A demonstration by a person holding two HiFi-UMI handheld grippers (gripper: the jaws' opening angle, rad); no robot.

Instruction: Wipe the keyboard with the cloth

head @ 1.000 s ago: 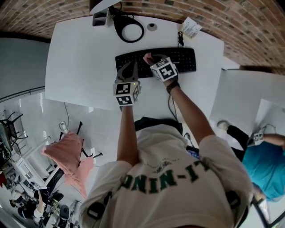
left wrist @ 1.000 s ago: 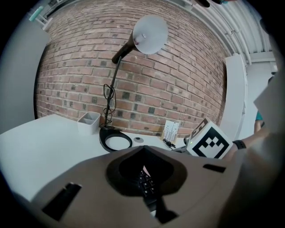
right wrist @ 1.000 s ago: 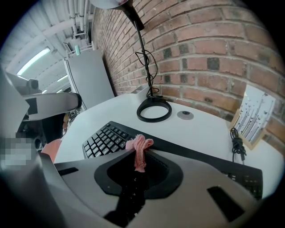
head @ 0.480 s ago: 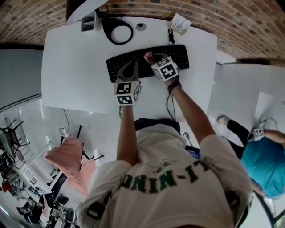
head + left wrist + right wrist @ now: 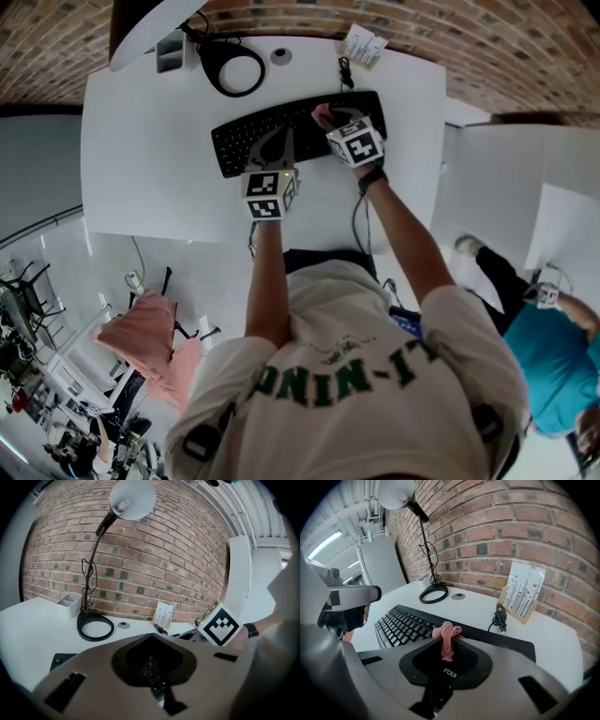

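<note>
Right claw (image 5: 450, 640) is clenched on a pink cloth (image 5: 446, 631); only a bunched tuft shows, and its contact with the keyboard (image 5: 401, 623) is unclear. Left claw (image 5: 151, 636) is closed on nothing above the keys. Both hide the keyboard's middle on the desk (image 5: 150, 141).

On the dark inner face of the right gripper (image 5: 448, 640), just below where its jaws meet, white capitals read "FOU"; whatever follows is cut off. Green block letters run across the back of the person's pale shirt (image 5: 349, 373), seen from above and upside down. The stretch I can make out looks like "NIN-IT", with both ends lost in folds. The card (image 5: 524, 597) leaning on the brick wall carries print too small to read, and so do the key legends on the keyboard (image 5: 405, 624).
</note>
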